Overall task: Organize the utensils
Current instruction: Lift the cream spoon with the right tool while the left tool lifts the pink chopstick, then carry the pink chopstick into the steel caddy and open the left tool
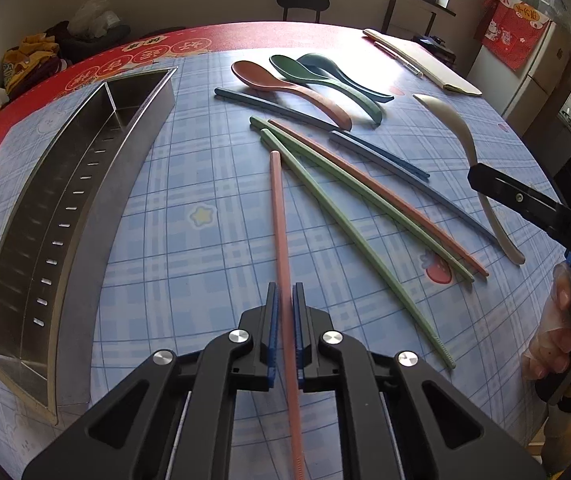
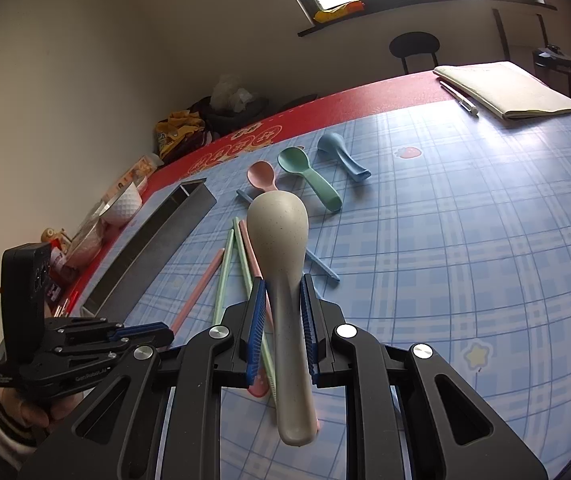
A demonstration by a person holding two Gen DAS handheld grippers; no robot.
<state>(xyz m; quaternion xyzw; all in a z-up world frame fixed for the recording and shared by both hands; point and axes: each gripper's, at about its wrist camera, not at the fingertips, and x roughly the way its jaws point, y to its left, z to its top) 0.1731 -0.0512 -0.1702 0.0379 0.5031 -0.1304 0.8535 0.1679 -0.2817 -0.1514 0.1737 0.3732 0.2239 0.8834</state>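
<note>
Left gripper (image 1: 285, 308) pinches the pink chopstick (image 1: 281, 232); right gripper (image 2: 283, 300) clamps the grey spoon (image 2: 281, 248).

White letters "DAS" stand on the black finger of the right gripper (image 1: 533, 204) in the left wrist view. In the right wrist view, "GenRobot.AI" is printed small on the body of the left gripper (image 2: 141, 330). The red cloth (image 1: 145, 56) bears round printed characters, too small to read.

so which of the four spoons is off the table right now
The cream spoon, clamped by its handle in the right gripper. The pink, green and blue spoons lie on the tablecloth.
</note>
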